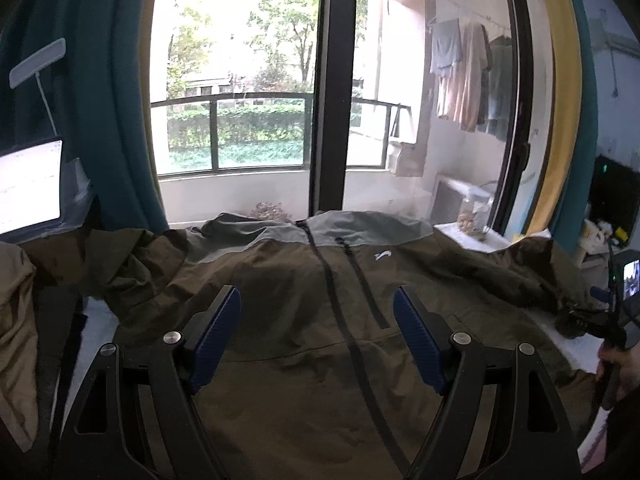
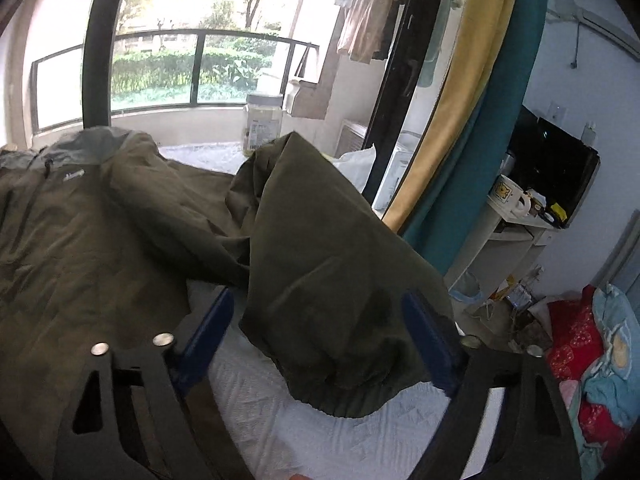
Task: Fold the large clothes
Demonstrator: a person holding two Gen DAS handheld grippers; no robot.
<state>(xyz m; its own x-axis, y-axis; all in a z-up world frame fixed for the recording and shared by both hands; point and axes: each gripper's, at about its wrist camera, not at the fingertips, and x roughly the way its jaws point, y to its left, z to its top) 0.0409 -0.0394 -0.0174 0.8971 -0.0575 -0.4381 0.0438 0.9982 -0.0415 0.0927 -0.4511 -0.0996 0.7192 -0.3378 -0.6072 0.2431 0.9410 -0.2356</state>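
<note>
jacket (image 1: 304,304), dark olive with a grey yoke, lies spread front-up on a white textured cover (image 2: 280,412), collar toward the window (image 1: 240,80). its centre zip (image 1: 332,292) runs down the middle; a second, shorter zip sits just beside it, with a small white logo (image 1: 383,256) near the chest.

left gripper (image 1: 318,340) hangs over the jacket body, jaws wide apart. nothing lies between the blue pads (image 1: 218,340); whether the tips touch the cloth cannot be told.

right gripper (image 2: 318,344) points at the jacket's sleeve (image 2: 332,280), which rises in a hump at the cover's edge, cuff end toward the camera. jaws stand apart. the sleeve lies between them: its cloth drapes against the right-side pad (image 2: 430,344), while a gap of white cover shows between the cloth and the left-side pad (image 2: 208,336). the pads do not clamp the sleeve.

in the left wrist view the other sleeve bunches at the jacket's left side, and a hand (image 1: 620,368) on the second gripper's handle shows at the right edge.

beyond the bed: a teal curtain (image 1: 116,120), a yellow curtain (image 2: 452,100), hanging laundry (image 1: 468,76) on the balcony, a jar (image 2: 262,124) past the cover's far edge, and a mug (image 2: 510,196) on a white shelf.
</note>
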